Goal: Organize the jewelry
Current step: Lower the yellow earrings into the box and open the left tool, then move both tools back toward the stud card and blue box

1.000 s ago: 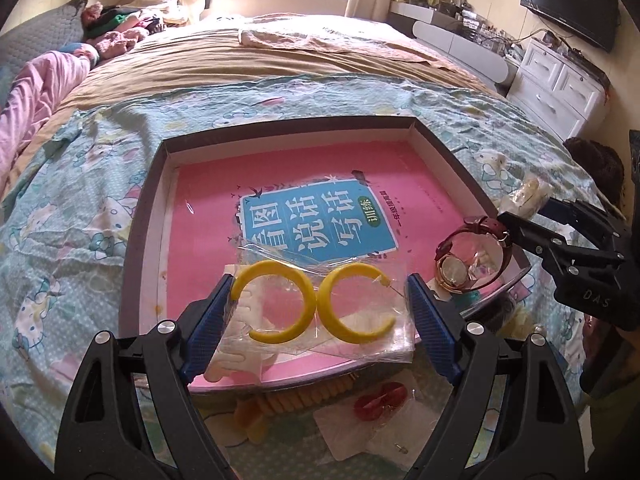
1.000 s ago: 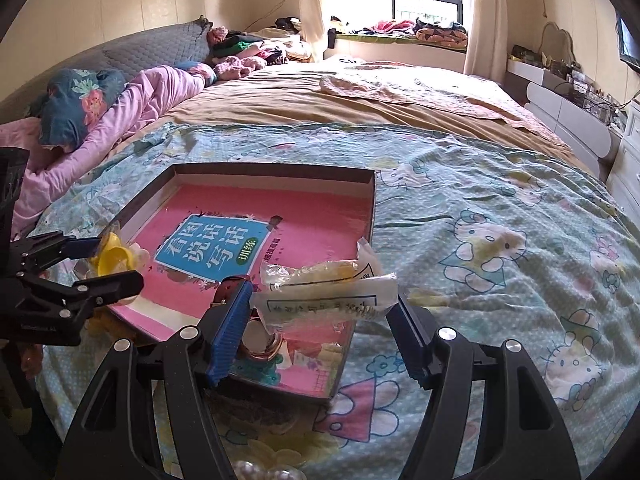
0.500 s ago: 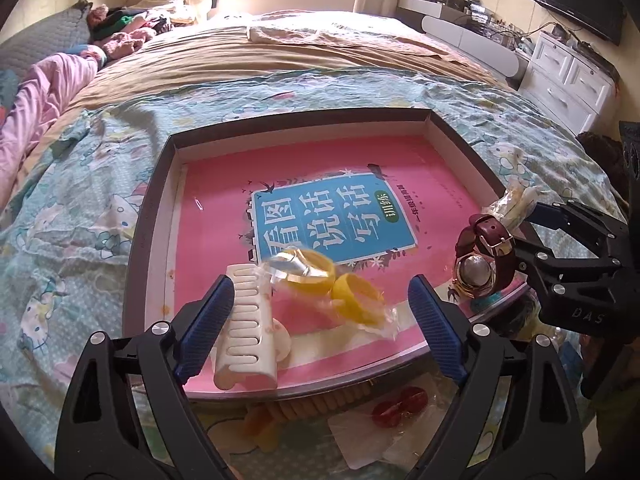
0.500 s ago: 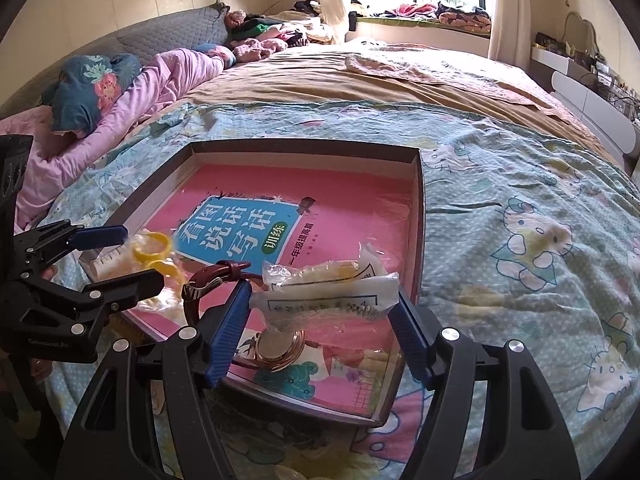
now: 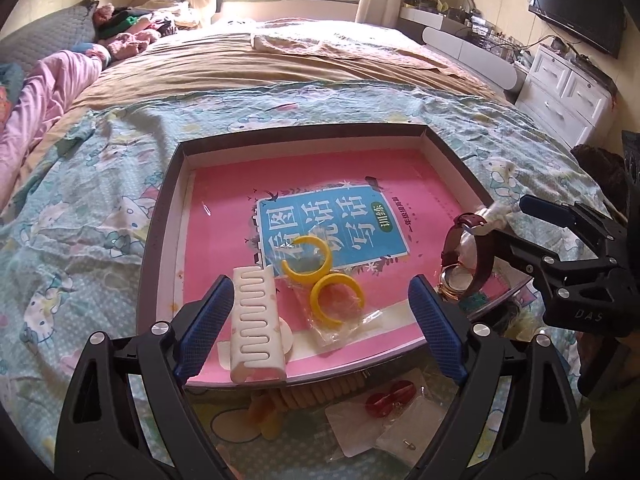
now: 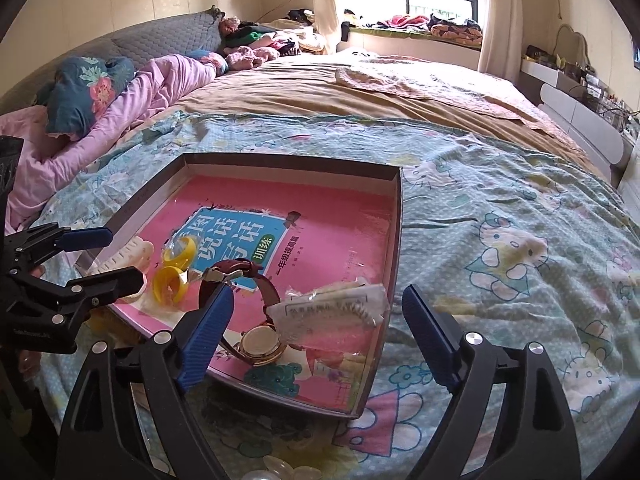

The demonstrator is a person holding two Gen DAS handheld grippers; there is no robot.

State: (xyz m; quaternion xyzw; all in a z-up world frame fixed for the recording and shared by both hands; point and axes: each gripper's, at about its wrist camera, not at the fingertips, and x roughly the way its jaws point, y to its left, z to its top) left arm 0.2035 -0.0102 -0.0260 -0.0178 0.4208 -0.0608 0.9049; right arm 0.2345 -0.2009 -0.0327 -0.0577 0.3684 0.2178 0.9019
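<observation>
A shallow dark box [image 5: 160, 216] with a pink book as its floor lies on the bed. In it lie a clear bag with two yellow hoop earrings [image 5: 320, 276], a white hair claw [image 5: 254, 328], a red-strap watch [image 5: 460, 264] and a clear packet [image 6: 332, 312] holding a pale item. My left gripper [image 5: 320, 320] is open and empty, over the box's near edge. My right gripper [image 6: 316, 328] is open; the packet lies between its fingers, resting in the box by the watch [image 6: 256, 332]. The earrings [image 6: 172, 272] show at the left.
In front of the box on the bedspread lie a bag with red earrings [image 5: 388, 400], a tan comb-like piece [image 5: 320, 394] and white beads [image 6: 280, 470]. A pink quilt [image 6: 120, 112] and pillows lie far left. White drawers [image 5: 568, 92] stand right.
My left gripper let go of the earring bag, which dropped into the box beside the hair claw. My right gripper opened and the packet now rests in the box. Both grippers drew back slightly.
</observation>
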